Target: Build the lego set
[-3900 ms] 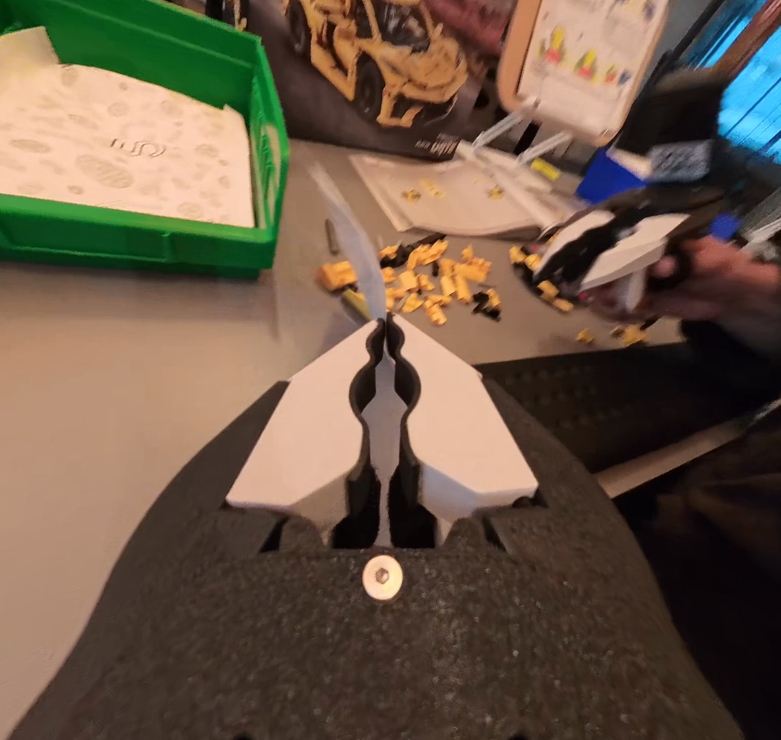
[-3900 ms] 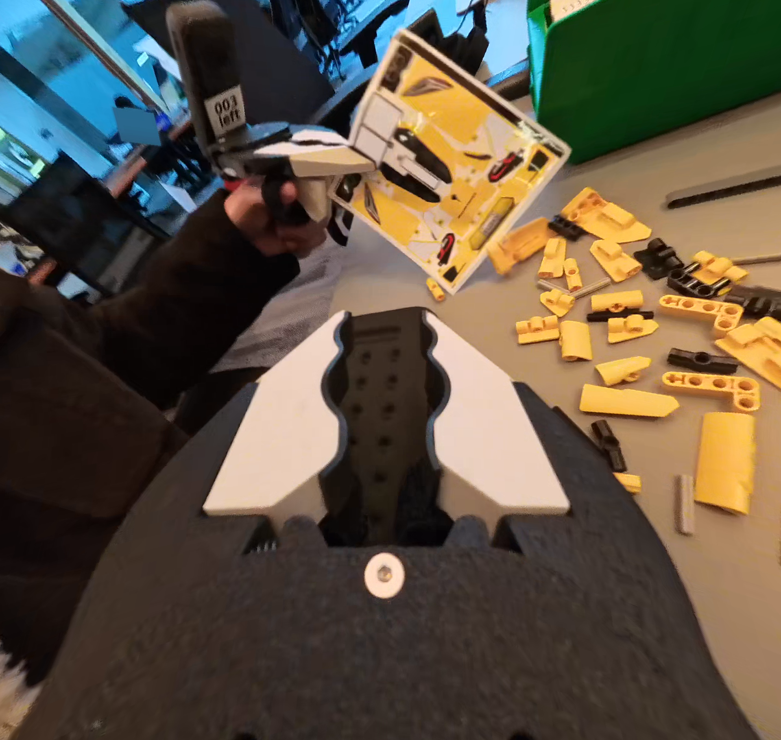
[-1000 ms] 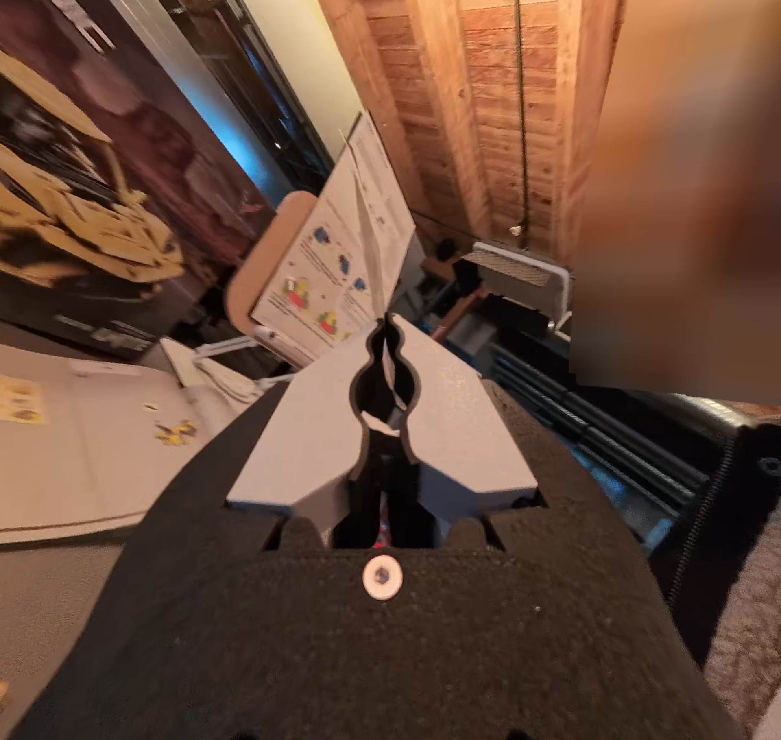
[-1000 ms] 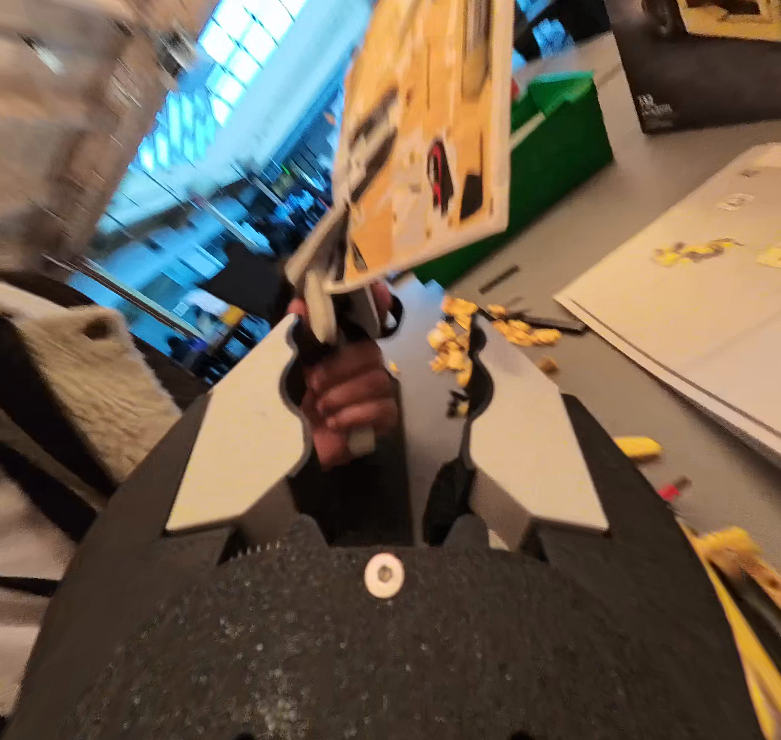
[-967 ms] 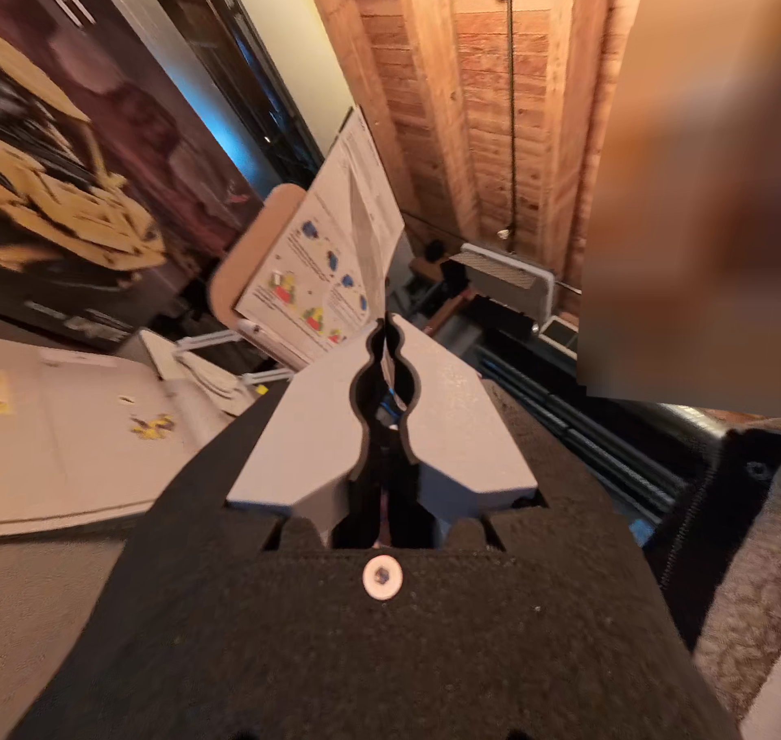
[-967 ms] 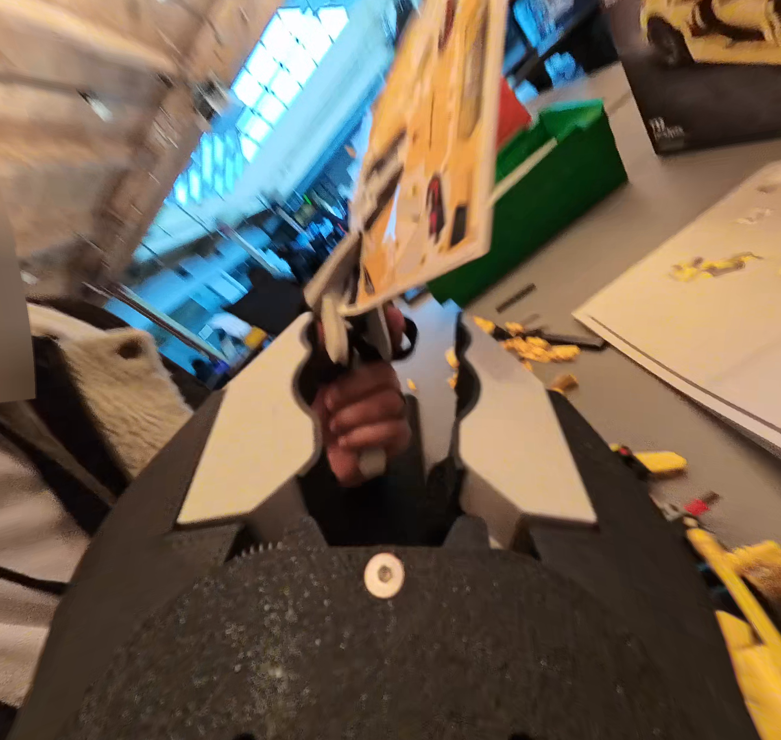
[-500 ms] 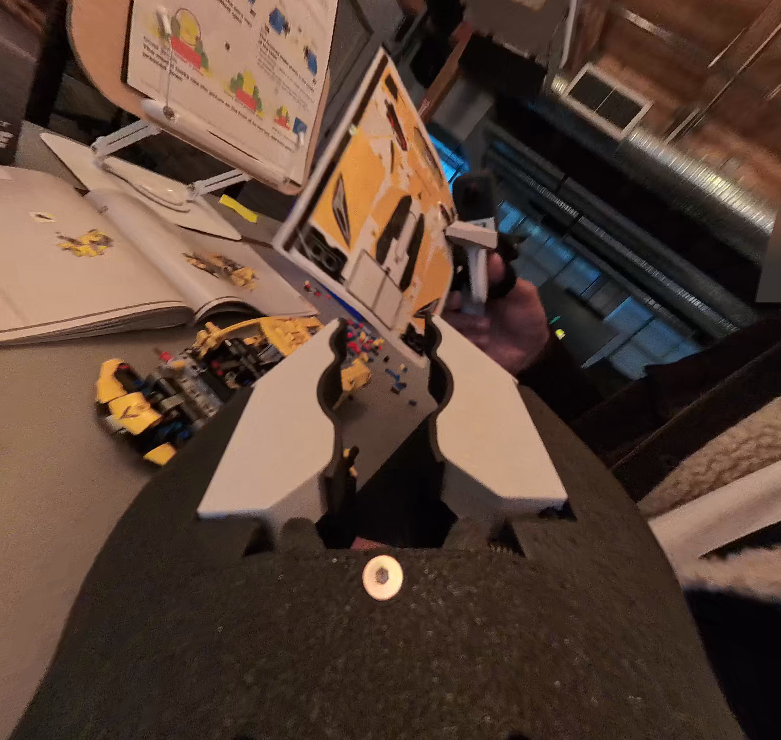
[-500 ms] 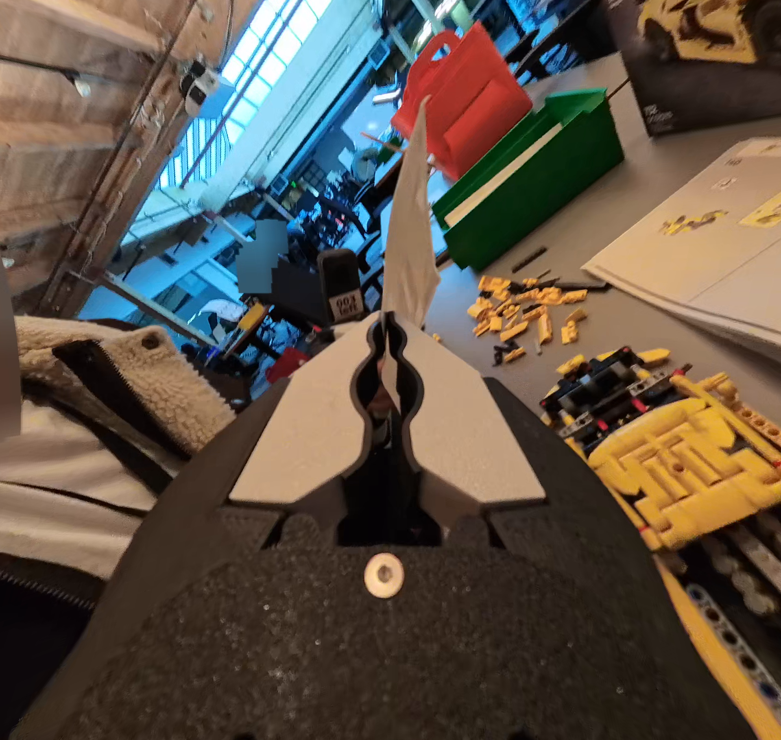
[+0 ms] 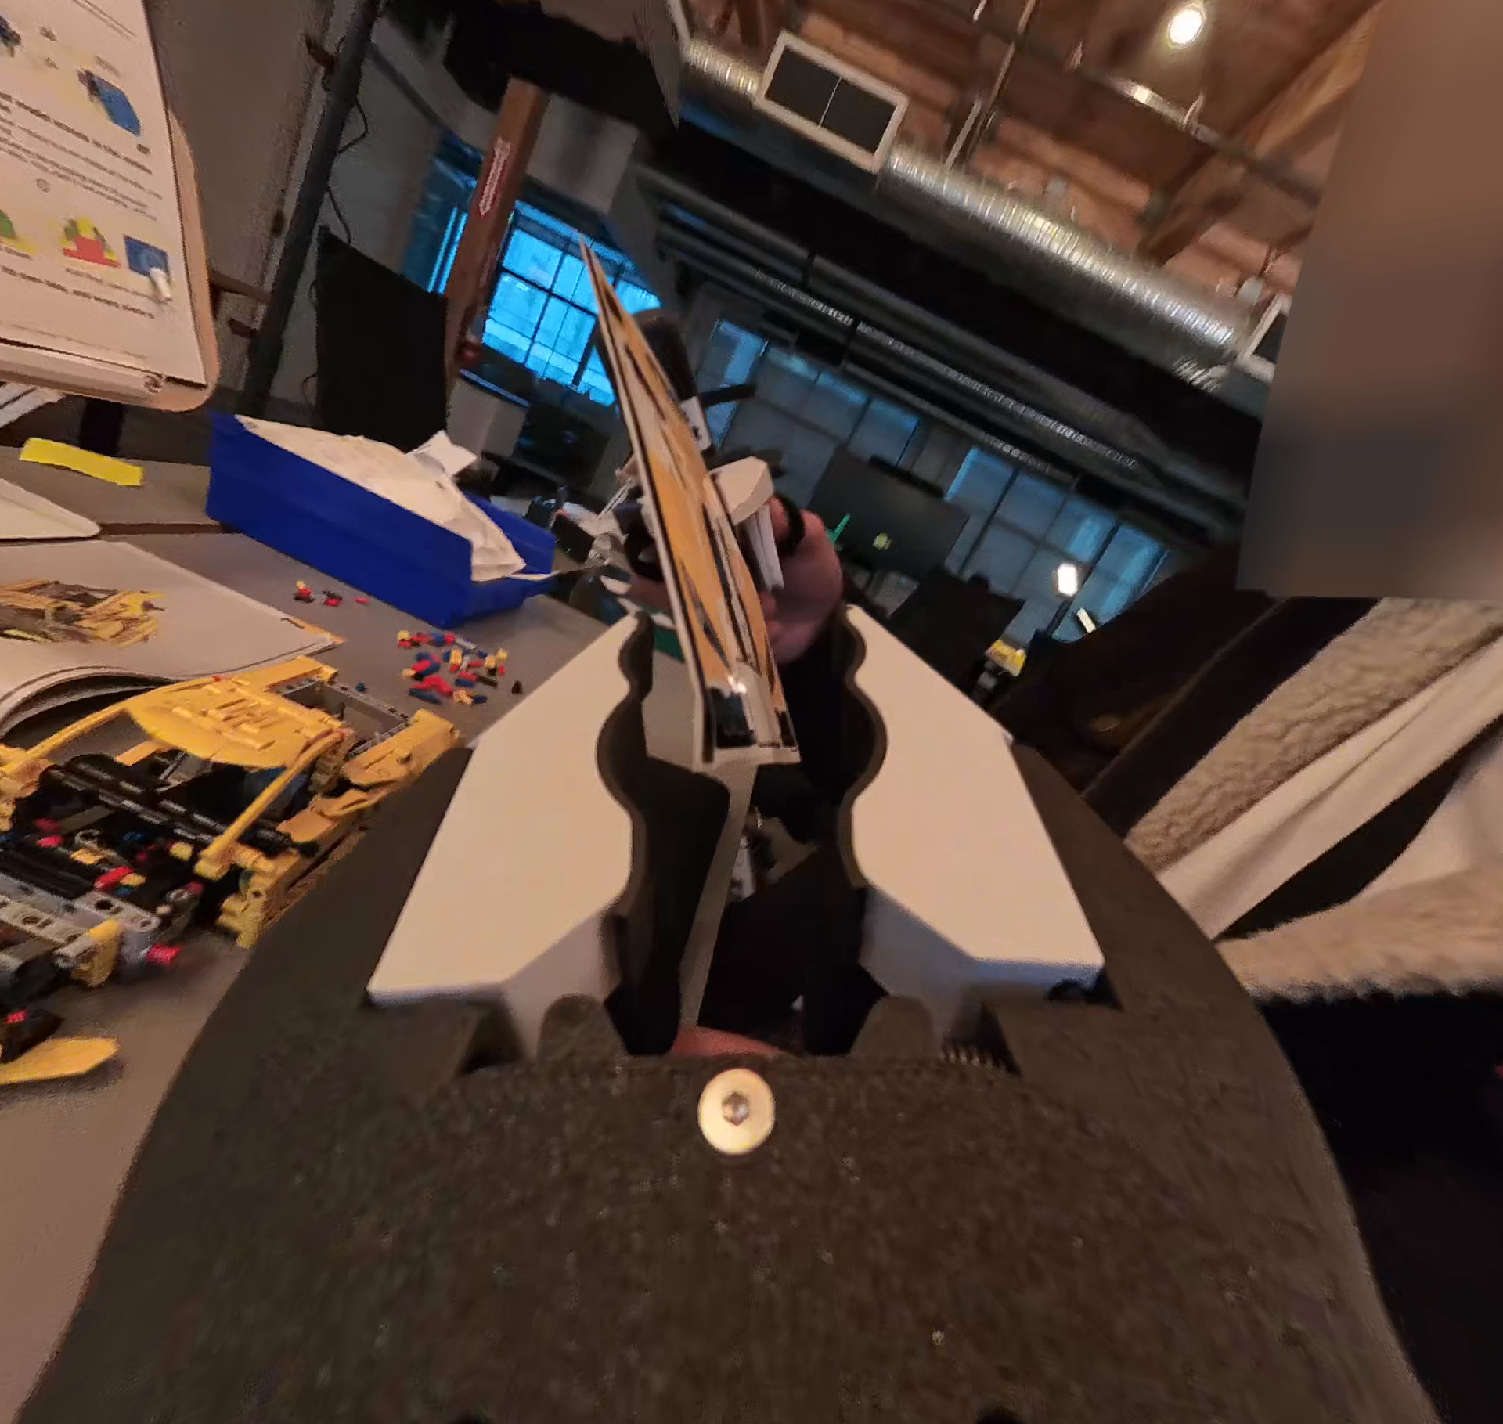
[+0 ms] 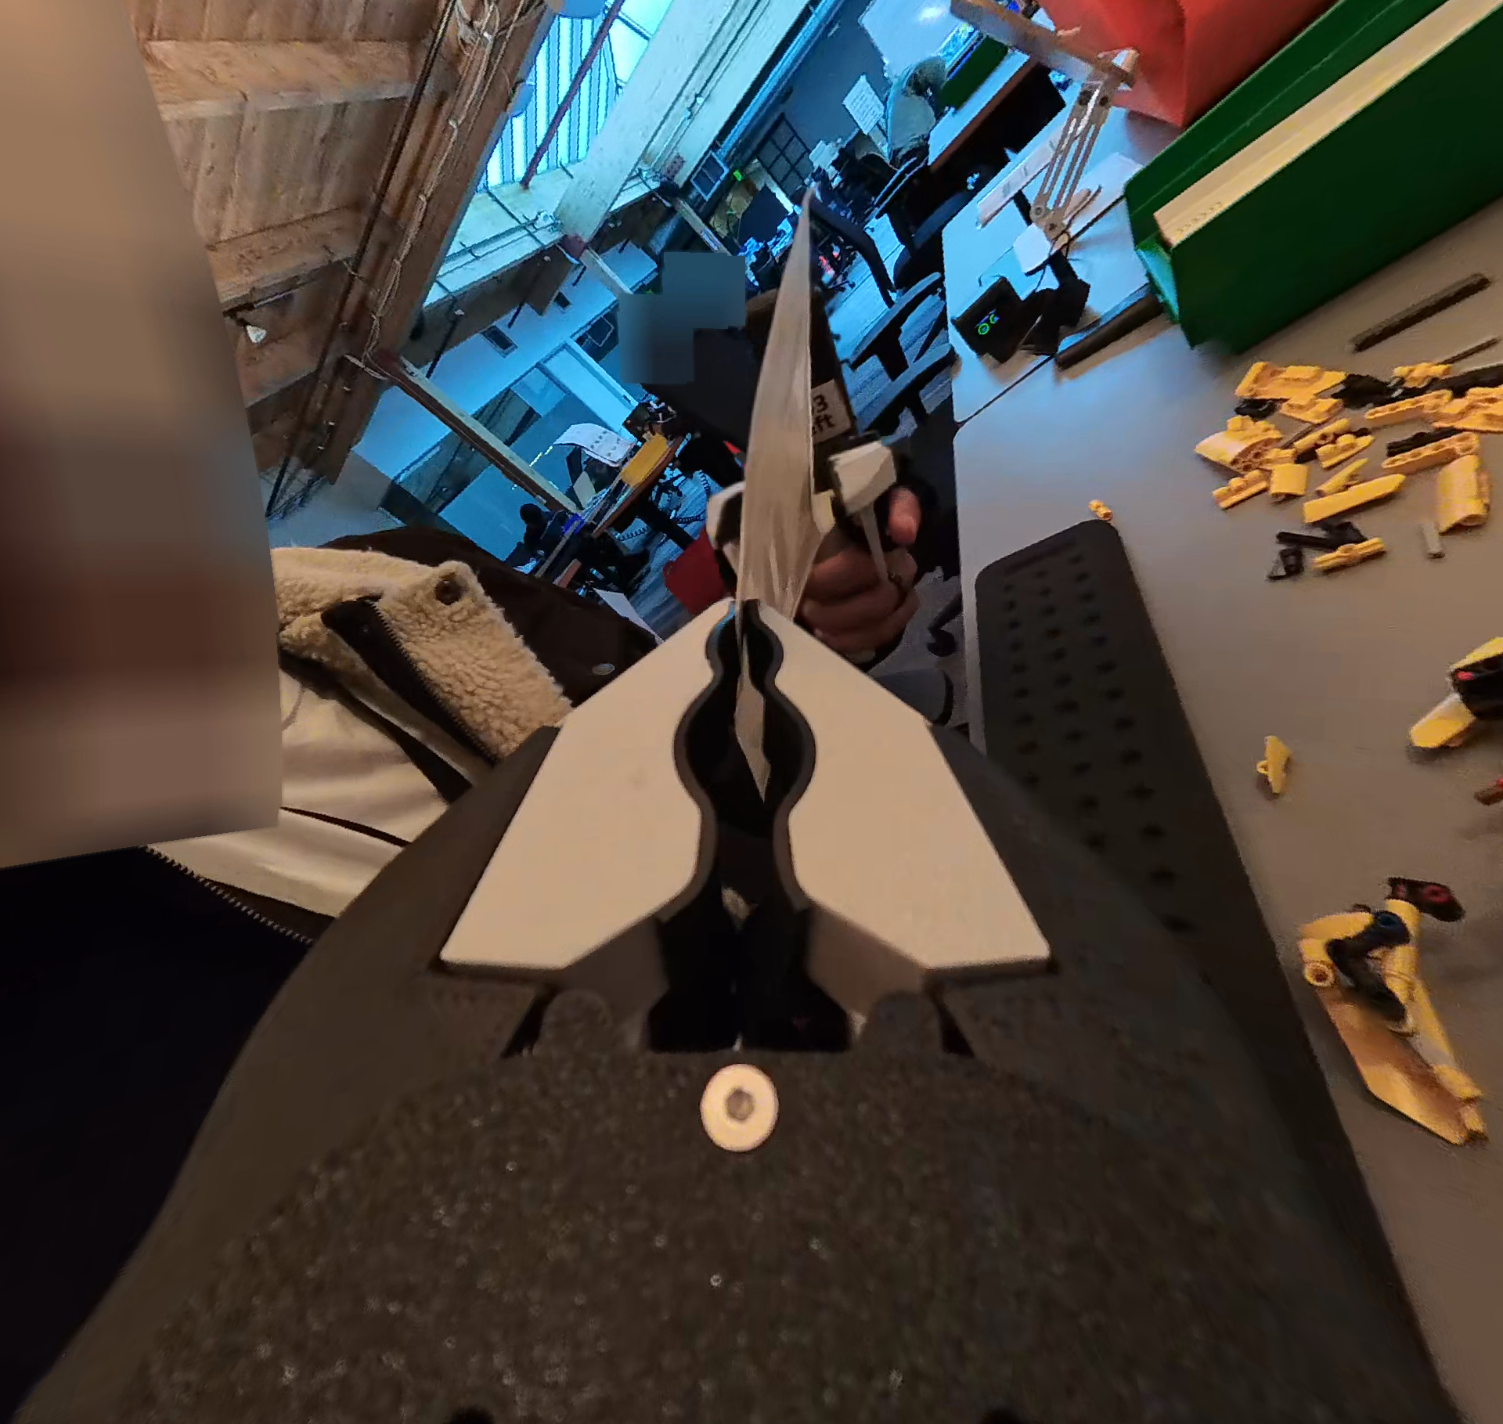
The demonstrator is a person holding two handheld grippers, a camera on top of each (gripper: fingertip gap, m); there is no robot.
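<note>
Here my right gripper [image 10: 744,620] has its white fingers [image 10: 618,807] pressed together on the bottom edge of the thin yellow-and-white sticker sheet [image 10: 777,474], which stands upright and edge-on out of the fingertips, well above the grey worktop [image 10: 1342,653]. In my left wrist view the same sheet [image 9: 691,539] slants down into the gap between the spread white fingers [image 9: 520,840] of my left gripper [image 9: 736,633]; its lower corner sits inside the gap, nearer the left finger, and I cannot tell whether it touches either one. Beyond the sheet, that view shows my right gripper [image 9: 756,506] and the hand [image 9: 801,588] holding it.

On the worktop, the half-built yellow and black brick car [image 9: 187,799] stands by the near edge, with an open paper instruction booklet [image 9: 146,628] behind it and a scatter of small red, blue and yellow pins [image 9: 447,669] to its right. A blue plastic bin [image 9: 358,531] with crumpled paper sits toward the far edge. In the right wrist view loose yellow and black bricks [image 10: 1350,458] lie in front of a green plastic bin [image 10: 1317,222].
</note>
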